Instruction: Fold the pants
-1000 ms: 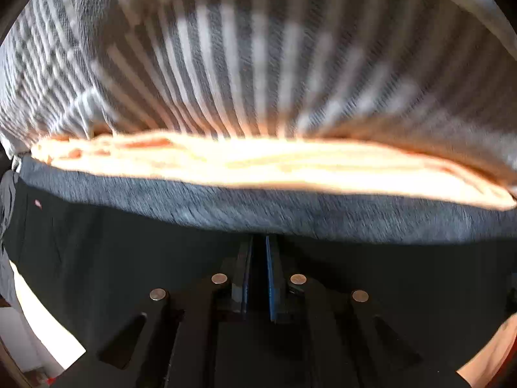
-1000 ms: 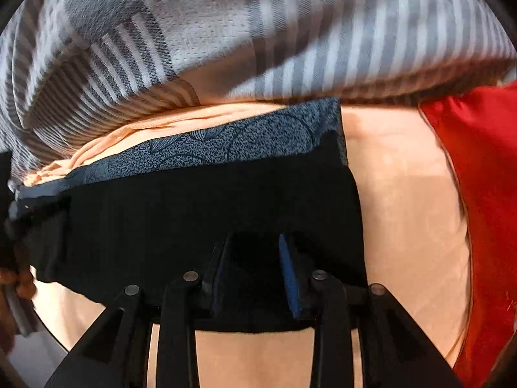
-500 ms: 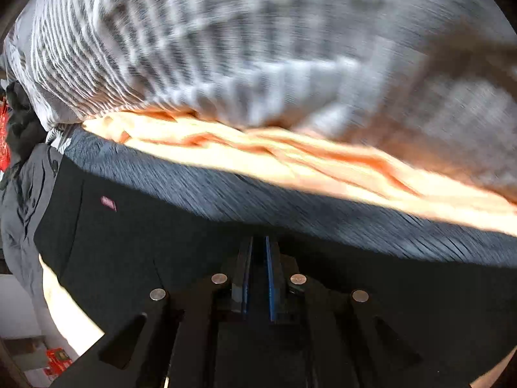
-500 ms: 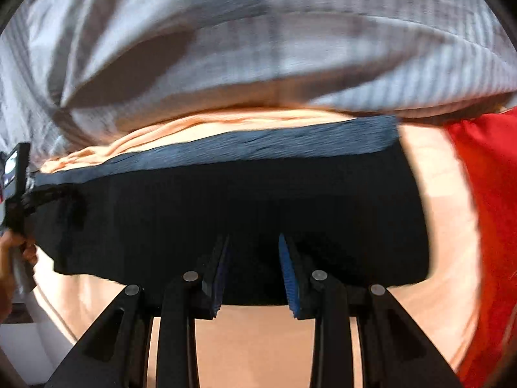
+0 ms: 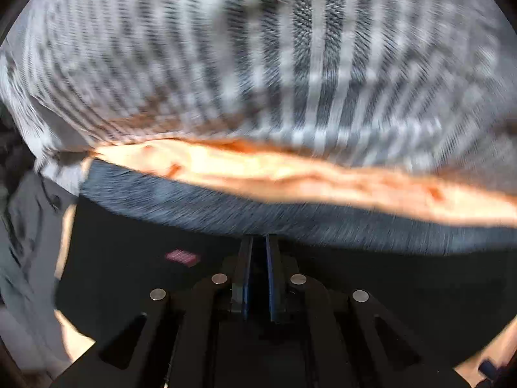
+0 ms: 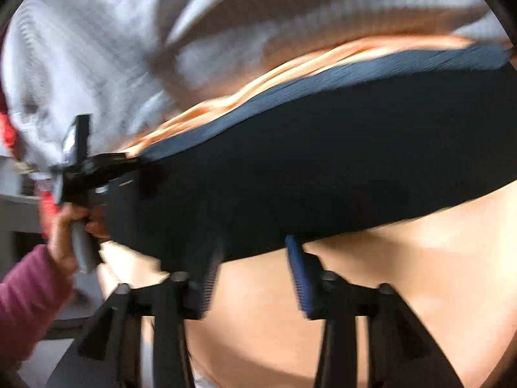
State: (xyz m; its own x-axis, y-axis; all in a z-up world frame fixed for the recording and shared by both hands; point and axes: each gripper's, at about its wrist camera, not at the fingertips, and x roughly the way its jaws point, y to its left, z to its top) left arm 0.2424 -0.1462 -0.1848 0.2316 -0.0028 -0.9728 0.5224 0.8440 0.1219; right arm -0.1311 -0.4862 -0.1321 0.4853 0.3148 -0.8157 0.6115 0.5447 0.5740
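One pair of black pants [image 6: 323,174], stretched ahead of both tools. Left hand-held gripper [image 5: 258,274] is clamped on the pants; right hand-held gripper [image 6: 255,278] is spread open just under their edge.

The pants [image 6: 323,168] were matt black cloth with a finely ribbed blue-grey band. My left gripper [image 5: 258,274] was matt black plastic, dotted with dull metal rivets [image 5: 220,278]; my right gripper [image 6: 255,278] carried ridged blue pads [image 6: 299,278]. The striped blanket [image 5: 258,64] looked coarsely woven (blurred, though). The peach sheet [image 6: 404,274] looked smooth and soft.
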